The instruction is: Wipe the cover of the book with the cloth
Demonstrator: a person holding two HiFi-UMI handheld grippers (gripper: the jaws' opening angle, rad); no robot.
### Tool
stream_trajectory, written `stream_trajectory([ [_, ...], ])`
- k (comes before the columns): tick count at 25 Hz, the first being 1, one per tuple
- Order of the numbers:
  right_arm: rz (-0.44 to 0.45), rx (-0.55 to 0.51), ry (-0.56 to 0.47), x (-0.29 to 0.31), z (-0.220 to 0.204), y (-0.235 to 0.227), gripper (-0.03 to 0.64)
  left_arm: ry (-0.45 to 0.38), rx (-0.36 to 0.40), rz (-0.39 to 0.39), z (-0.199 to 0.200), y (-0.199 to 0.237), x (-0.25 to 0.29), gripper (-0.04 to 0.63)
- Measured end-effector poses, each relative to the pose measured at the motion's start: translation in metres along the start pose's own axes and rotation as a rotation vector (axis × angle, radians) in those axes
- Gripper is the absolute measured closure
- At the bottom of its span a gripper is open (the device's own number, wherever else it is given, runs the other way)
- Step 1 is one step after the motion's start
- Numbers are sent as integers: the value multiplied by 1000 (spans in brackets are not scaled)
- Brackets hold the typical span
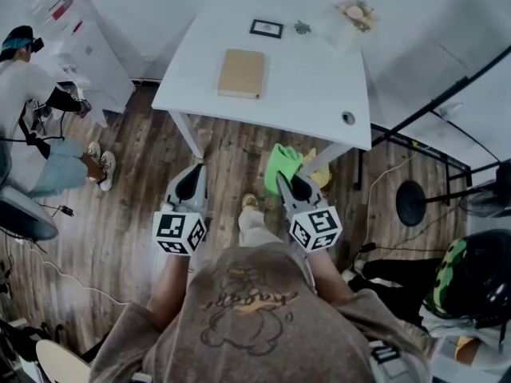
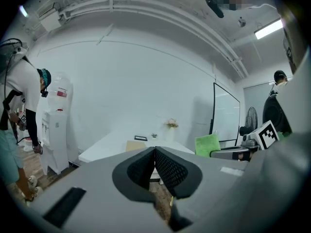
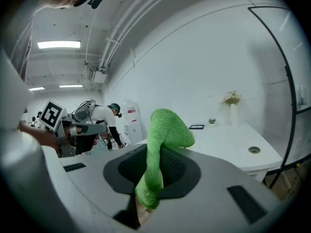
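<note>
Right gripper (image 1: 292, 182) clamps the green cloth (image 1: 283, 164), held ready for wiping; left gripper (image 1: 192, 179) rides empty, jaws pressed together. Tan book (image 1: 242, 73) lies closed on the white table (image 1: 319, 94), well ahead.

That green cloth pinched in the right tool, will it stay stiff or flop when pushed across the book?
Probably floppy: the green cloth folds over above the right tool and hangs limp below it. Its fuzzy pile suggests it is light and grips rather than slips. The book lies unheld, so it may slide.
</note>
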State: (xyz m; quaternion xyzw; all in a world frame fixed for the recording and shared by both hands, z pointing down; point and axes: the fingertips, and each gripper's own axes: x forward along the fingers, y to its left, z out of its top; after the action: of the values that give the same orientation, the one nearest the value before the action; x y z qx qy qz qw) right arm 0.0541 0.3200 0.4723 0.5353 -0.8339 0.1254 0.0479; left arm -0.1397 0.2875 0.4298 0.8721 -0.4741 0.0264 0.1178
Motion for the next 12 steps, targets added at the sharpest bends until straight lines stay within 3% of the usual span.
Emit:
stream_trajectory([
  [12,74,3,-2,119,49,-84,554,3,-2,59,36,43,126,591],
])
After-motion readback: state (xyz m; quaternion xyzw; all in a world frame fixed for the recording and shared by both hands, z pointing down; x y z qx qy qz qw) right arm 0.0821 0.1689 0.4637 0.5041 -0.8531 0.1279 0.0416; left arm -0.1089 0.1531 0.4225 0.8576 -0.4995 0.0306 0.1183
